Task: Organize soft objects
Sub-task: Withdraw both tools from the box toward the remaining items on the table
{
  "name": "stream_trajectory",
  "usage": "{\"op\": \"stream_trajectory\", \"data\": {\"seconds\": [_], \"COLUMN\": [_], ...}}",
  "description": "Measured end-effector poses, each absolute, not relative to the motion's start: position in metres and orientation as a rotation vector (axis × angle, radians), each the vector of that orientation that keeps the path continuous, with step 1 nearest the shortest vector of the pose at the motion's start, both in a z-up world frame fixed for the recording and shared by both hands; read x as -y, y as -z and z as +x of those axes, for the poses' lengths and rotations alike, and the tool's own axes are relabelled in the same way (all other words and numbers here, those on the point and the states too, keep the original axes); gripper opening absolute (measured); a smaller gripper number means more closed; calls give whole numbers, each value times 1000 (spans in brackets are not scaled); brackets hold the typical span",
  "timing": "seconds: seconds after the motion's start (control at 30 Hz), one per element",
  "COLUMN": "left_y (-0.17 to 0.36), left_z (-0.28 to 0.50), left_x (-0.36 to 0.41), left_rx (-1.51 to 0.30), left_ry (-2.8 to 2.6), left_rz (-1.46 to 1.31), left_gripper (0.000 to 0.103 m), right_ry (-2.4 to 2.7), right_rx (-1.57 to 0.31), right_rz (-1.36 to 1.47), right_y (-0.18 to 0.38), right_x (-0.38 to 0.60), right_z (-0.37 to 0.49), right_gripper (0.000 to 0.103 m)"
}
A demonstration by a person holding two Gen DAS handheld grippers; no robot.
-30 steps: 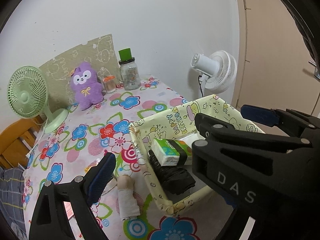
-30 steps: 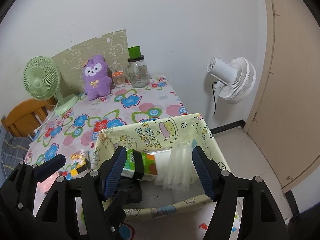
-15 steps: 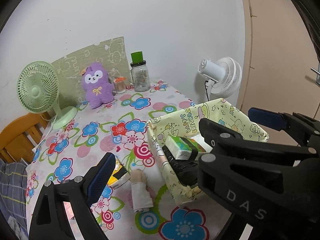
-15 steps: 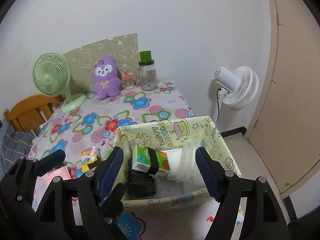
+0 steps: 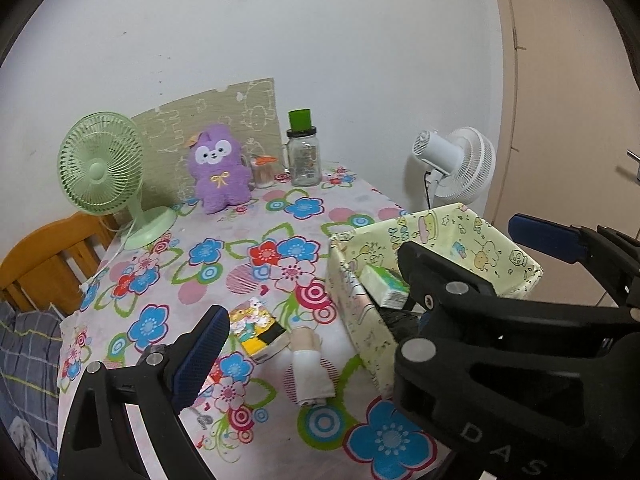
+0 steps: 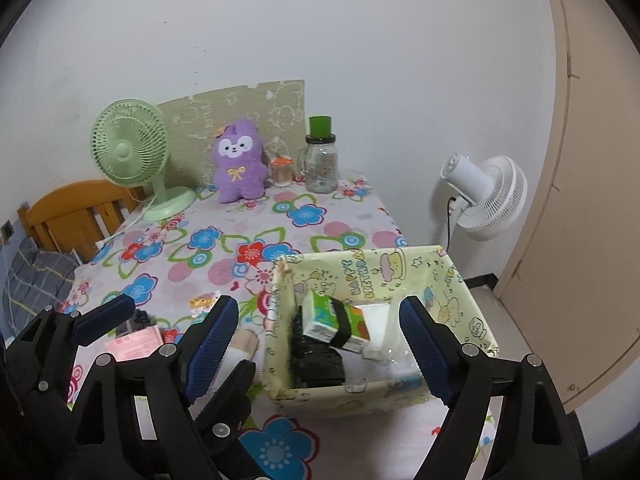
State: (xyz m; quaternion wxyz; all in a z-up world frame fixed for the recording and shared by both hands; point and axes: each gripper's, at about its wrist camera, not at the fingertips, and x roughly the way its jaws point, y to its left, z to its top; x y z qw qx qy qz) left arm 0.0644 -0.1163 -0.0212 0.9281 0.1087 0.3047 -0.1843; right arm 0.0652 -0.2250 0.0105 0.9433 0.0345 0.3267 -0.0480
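A yellow cartoon-print fabric bin (image 6: 460,304) (image 5: 352,280) stands at the table's near right corner. It holds a green tissue pack (image 6: 332,318) (image 5: 386,286), a black bundle (image 6: 316,360) and clear plastic bags (image 6: 384,328). A rolled beige sock (image 5: 310,368) (image 6: 240,346) and a small yellow tissue pack (image 5: 258,326) lie on the tablecloth left of the bin. A purple plush (image 5: 218,174) (image 6: 239,162) sits at the back. My left gripper (image 5: 360,292) is open and empty above the sock. My right gripper (image 6: 320,348) is open and empty above the bin.
A green desk fan (image 5: 102,178), a glass jar with green lid (image 5: 304,156) and a small orange-lidded jar (image 5: 262,168) stand at the back. A white fan (image 6: 486,198) is off the table's right edge. A pink packet (image 6: 134,342) lies at near left.
Both grippers have pulled back and risen from the bin, so more of the table shows. Both stay open and empty. The sock and yellow pack have come into fuller view.
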Motion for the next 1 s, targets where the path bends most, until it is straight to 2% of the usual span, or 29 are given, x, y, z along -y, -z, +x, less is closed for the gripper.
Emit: {"op": "stream_trajectory", "data": {"seconds": [1.0], "left_y": [22], "left_z": [63], "left_x": [41], "left_rx": [-618], "left_ry": [280], "left_rz": [165], "left_gripper": [102], "right_ry": [-2], "right_rx": [-644], "right_rz": [26], "right_y": [-11], "right_x": [157], "right_z": [64], "right_gripper": [87]}}
